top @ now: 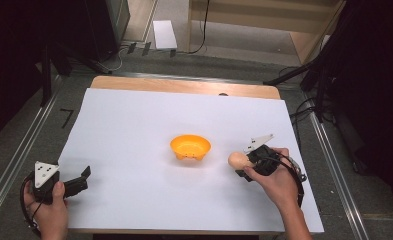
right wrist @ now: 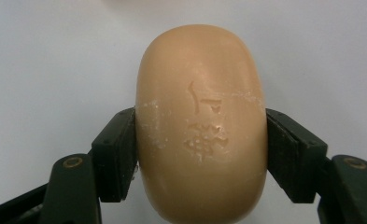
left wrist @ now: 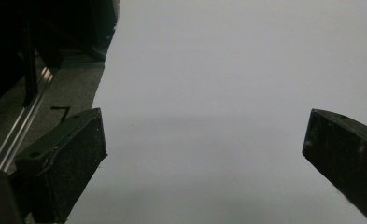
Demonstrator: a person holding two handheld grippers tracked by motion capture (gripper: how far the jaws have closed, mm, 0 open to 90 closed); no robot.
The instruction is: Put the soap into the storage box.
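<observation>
White table point(top: 134, 125); right tongs point(top: 243, 162) clamp soap point(top: 237, 160).

Tan soap point(right wrist: 202, 126), orange bowl point(top: 190, 146), white sheet point(top: 134, 150).

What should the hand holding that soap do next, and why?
Probably carry the soap left toward the orange bowl. The right tongs are shut on its sides, it sits just right of the bowl, and the left tongs rest open, far off.
</observation>
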